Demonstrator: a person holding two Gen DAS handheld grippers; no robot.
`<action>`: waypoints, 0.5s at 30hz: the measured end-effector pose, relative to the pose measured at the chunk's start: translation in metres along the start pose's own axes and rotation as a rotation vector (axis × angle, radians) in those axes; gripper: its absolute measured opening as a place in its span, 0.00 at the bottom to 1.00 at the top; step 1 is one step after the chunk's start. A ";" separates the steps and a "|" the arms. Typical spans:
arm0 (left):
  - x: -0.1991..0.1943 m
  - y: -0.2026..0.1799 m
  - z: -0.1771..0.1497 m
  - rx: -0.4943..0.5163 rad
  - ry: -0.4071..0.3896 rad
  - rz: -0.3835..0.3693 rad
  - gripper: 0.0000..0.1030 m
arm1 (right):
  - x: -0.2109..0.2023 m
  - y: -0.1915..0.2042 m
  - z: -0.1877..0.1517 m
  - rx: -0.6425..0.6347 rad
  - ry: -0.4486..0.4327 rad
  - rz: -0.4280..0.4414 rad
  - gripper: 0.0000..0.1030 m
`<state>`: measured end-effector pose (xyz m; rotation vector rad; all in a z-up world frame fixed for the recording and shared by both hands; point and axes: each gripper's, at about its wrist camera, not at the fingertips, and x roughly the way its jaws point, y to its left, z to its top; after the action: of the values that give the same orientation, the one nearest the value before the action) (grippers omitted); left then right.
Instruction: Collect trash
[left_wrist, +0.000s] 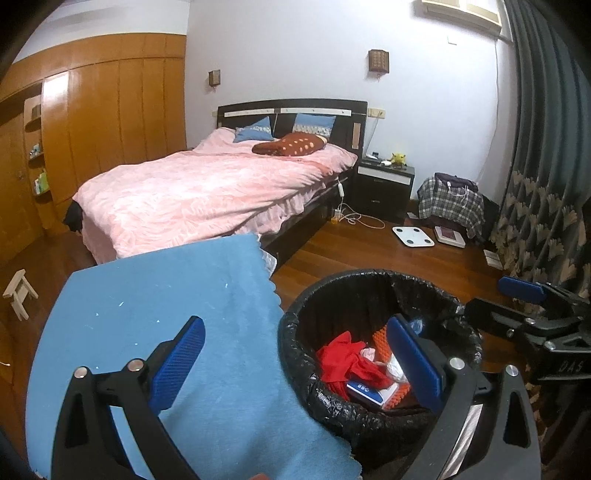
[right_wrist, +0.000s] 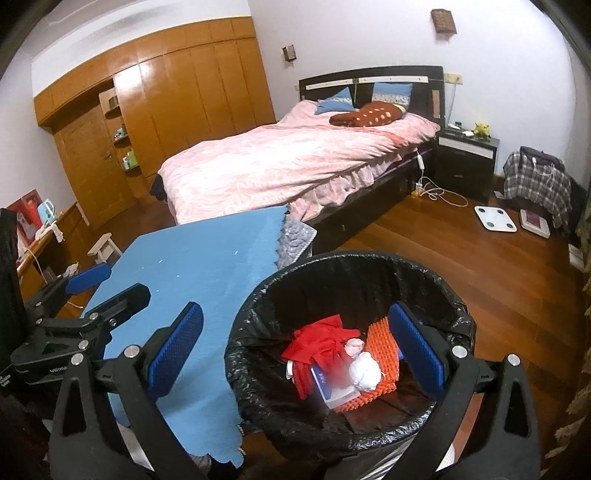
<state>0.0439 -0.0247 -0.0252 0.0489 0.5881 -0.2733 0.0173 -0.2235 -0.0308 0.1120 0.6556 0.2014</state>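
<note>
Both views are evenly lit by soft indoor light, fairly bright, with a cool cast on the white wall (left_wrist: 295, 48). Glare streaks run down the glossy wardrobe doors (right_wrist: 155, 85), and the wooden floor (left_wrist: 369, 254) beyond the fingertips carries a dull sheen. The inside of the black-lined bin (right_wrist: 354, 284), between and past the blue pads (right_wrist: 177, 343), falls into deep shadow. Fisheye bending curves the walls and curtain (left_wrist: 543, 147); the corners are black. A patch on the blue-and-white box (right_wrist: 332, 384) is smeared.
</note>
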 end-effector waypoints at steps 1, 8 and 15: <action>-0.001 0.000 0.000 -0.004 -0.001 0.000 0.94 | -0.001 0.002 0.000 -0.004 -0.001 0.001 0.95; -0.006 0.004 -0.001 -0.013 -0.016 0.002 0.94 | -0.005 0.009 0.002 -0.019 -0.011 0.000 0.95; -0.014 0.007 0.000 -0.013 -0.035 0.010 0.94 | -0.006 0.013 0.002 -0.027 -0.021 0.004 0.95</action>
<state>0.0350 -0.0146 -0.0174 0.0345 0.5542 -0.2602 0.0117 -0.2123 -0.0230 0.0896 0.6319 0.2126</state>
